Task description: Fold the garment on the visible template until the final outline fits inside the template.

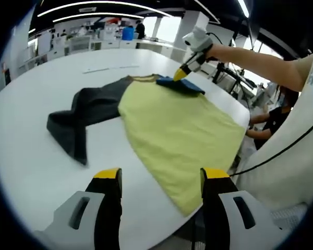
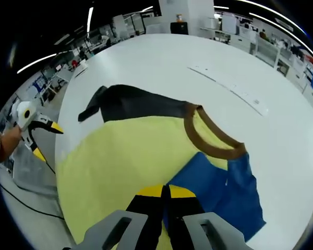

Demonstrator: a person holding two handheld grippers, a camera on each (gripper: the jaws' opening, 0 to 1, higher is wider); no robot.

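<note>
Fingers of the right gripper [image 2: 164, 200] were pinched on the garment's blue sleeve [image 2: 224, 195], presumably for folding; left gripper [image 1: 159, 179] was held open, empty, beside the garment [image 1: 172, 122].

my garment [image 1: 177, 130]: soft matt cloth, yellow body, dark grey and blue sleeves | counter [image 1: 36, 161]: smooth white, faint sheen | my right hand-held gripper [image 2: 164, 194]: yellow-tipped matt plastic

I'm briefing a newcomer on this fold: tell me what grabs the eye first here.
A big yellow shirt lies spread over the white table, with a dark grey sleeve flung out to one side. The blue sleeve is folded over the yellow body below the brown collar, and the right gripper is shut on its edge. The left gripper hangs open near the hem.
</note>
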